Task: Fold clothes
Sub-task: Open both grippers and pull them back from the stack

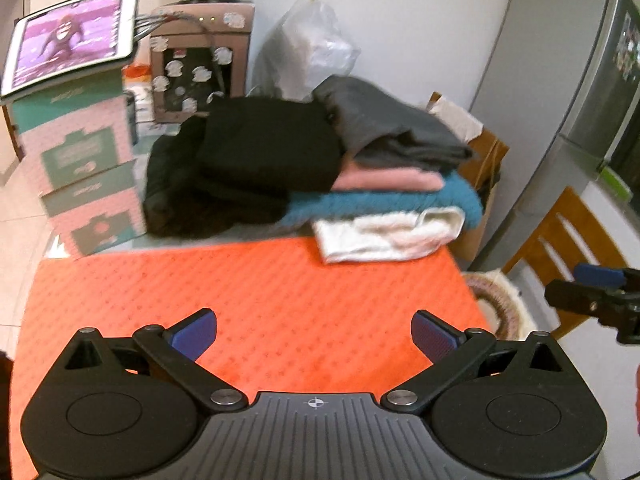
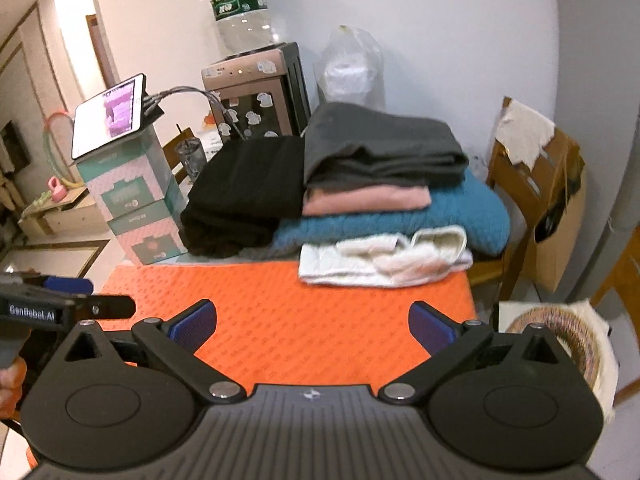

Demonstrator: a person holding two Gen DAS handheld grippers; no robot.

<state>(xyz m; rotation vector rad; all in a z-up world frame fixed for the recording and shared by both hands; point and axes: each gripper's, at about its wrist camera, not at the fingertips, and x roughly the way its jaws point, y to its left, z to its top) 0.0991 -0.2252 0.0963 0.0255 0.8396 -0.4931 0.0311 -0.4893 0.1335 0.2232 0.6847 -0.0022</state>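
Observation:
A stack of folded clothes sits at the far edge of the orange mat: a grey garment on a pink one, on a teal knit, with a white garment in front and black clothes to the left. My left gripper is open and empty above the mat. My right gripper is open and empty above the mat. Each gripper shows at the edge of the other's view.
Pink and green boxes with a tablet on top stand at the left. A water dispenser and plastic bag stand behind. Wooden chairs and a round cushion are on the right.

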